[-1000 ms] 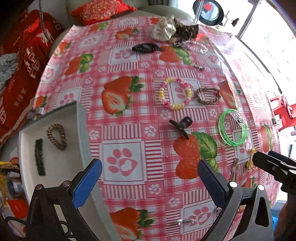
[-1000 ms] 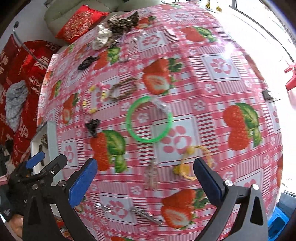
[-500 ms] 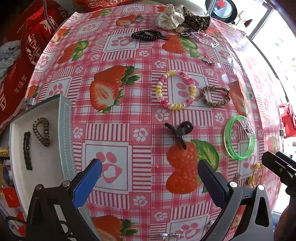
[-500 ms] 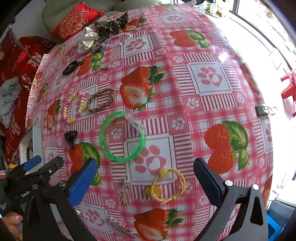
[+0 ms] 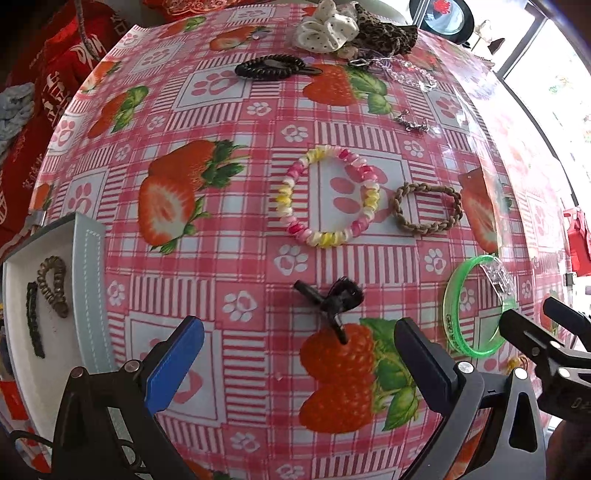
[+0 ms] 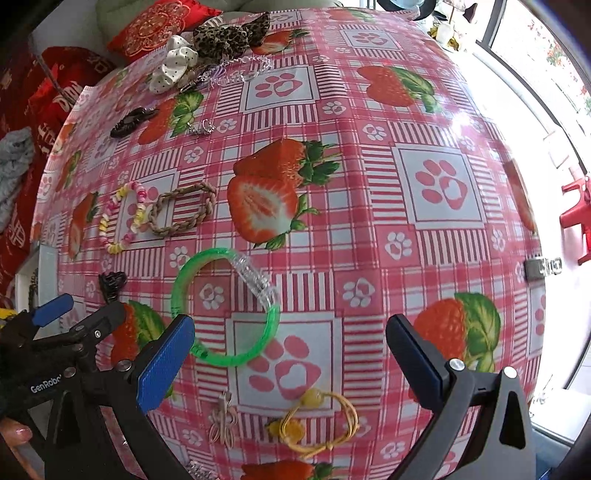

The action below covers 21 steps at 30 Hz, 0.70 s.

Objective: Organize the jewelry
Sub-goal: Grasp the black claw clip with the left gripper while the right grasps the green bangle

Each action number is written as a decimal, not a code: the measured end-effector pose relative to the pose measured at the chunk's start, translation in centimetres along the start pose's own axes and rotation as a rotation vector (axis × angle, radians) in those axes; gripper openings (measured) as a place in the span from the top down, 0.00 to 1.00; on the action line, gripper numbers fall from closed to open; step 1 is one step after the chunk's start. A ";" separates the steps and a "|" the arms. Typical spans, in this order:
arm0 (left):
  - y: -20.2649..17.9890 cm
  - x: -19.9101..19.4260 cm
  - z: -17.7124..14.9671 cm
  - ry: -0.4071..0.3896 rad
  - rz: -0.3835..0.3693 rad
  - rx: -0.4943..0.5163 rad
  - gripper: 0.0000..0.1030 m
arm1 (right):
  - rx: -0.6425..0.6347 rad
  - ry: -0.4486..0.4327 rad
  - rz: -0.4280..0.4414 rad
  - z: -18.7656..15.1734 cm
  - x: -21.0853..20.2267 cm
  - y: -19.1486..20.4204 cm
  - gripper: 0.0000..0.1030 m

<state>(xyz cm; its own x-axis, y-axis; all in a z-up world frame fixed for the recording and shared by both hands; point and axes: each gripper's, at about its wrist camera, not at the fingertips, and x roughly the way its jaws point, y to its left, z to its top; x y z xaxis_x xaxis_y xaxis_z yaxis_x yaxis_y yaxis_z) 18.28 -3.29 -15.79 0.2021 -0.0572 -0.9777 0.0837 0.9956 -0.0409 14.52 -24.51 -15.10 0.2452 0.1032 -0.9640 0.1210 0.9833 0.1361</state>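
A white jewelry tray (image 5: pixel 88 280) at the table's left edge holds a brown coil tie (image 5: pixel 53 286) and a black strip (image 5: pixel 34 319). My left gripper (image 5: pixel 299 363) is open and empty, just short of a small black claw clip (image 5: pixel 332 302). Beyond lie a pink-and-yellow bead bracelet (image 5: pixel 328 195) and a brown braided bracelet (image 5: pixel 426 208). My right gripper (image 6: pixel 290 363) is open and empty above a green bangle (image 6: pixel 225 306), which also shows in the left wrist view (image 5: pixel 476 306). A yellow cord bracelet (image 6: pixel 317 421) lies under the right gripper.
At the far end lie a black hair tie (image 5: pixel 275 68), a white scrunchie (image 5: pixel 327 31), a leopard scrunchie (image 5: pixel 386 33), a clear chain (image 5: pixel 402 74) and a small silver piece (image 5: pixel 412 123). A pale clip (image 6: pixel 223 422) lies near the front edge. Red cushions sit to the left.
Both grippers have moved forward over the table. The black claw clip now sits between the left gripper's fingertips; the green bangle has come close to the right gripper's left finger. Both stay open.
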 end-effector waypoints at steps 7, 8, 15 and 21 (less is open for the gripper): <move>-1.2 0.8 0.6 -0.011 0.020 0.024 0.14 | -0.025 0.005 -0.016 0.6 1.2 0.5 0.00; -1.3 1.0 0.6 -0.008 0.028 0.032 0.16 | -0.030 0.004 -0.019 0.7 1.3 0.6 0.01; -2.0 0.7 0.2 -0.036 0.019 0.060 0.35 | -0.104 -0.005 -0.081 1.0 2.1 2.4 0.27; -3.0 0.3 0.4 -0.048 0.008 0.064 0.68 | -0.146 -0.016 -0.103 1.1 2.3 3.8 0.50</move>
<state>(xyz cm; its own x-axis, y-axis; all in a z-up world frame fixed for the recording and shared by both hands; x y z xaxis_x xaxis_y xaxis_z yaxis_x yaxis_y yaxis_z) 18.51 -6.37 -15.92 0.2495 -0.0540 -0.9669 0.1433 0.9895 -0.0183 16.57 -20.71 -16.61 0.2546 0.0000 -0.9670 0.0053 1.0000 0.0014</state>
